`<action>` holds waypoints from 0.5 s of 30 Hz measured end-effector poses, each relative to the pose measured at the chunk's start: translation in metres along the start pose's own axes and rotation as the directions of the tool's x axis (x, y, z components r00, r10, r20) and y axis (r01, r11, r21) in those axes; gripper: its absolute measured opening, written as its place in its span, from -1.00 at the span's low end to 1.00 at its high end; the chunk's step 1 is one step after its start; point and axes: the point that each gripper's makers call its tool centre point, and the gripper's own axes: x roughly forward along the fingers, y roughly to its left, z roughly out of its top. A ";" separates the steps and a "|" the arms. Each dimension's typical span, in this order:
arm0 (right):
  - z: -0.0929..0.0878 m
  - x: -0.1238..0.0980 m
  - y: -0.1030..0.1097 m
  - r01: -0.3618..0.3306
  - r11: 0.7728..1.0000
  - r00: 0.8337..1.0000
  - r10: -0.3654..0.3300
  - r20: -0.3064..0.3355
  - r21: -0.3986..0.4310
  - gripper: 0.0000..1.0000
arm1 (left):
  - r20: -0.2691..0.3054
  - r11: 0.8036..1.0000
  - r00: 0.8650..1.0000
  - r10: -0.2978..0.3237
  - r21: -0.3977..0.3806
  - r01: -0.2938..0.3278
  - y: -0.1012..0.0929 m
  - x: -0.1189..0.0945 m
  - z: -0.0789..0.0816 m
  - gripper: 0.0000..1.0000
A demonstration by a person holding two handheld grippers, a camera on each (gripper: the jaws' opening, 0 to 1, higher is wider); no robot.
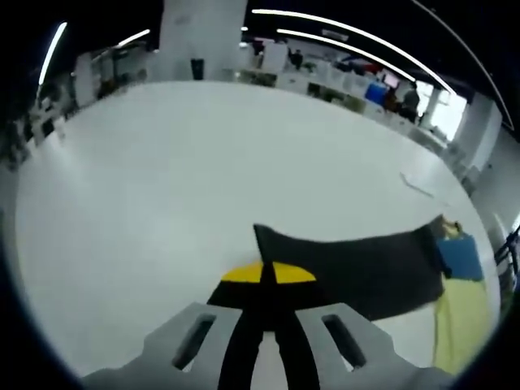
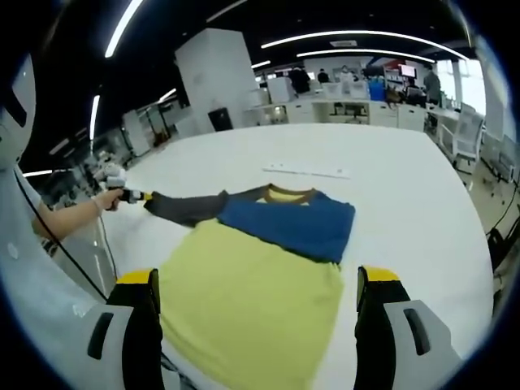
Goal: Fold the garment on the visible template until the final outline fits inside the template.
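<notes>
Shirt (image 2: 268,276) is lying flat on the big white table (image 2: 390,162), yellow body nearest the right gripper (image 2: 258,313), blue yoke and collar pointing off toward 12 o'clock in the right gripper view. Its dark grey sleeve (image 2: 185,206) is stretched straight out toward 10 o'clock, long axis running sideways across the table. Left gripper (image 1: 266,325) is clamped tight on that sleeve end (image 1: 357,272), jaws pinched together. Right gripper's jaws are spread wide, straddling the hem, gripping nothing. A thin white strip (image 2: 306,171) lies beyond the collar at 12 o'clock. Desks and people are way back in the room.
</notes>
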 end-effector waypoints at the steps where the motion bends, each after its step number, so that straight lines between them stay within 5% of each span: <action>1: -0.001 0.000 0.000 0.000 1.000 1.000 0.000 -0.002 -0.001 1.00 | 0.002 1.000 1.000 -0.001 -0.002 0.001 -0.001 -0.002 0.001 -1.00; 15: -0.006 -0.005 -0.003 -0.019 1.000 1.000 0.019 0.014 0.009 1.00 | 0.026 1.000 0.999 -0.028 -0.004 0.028 -0.022 -0.027 0.016 -1.00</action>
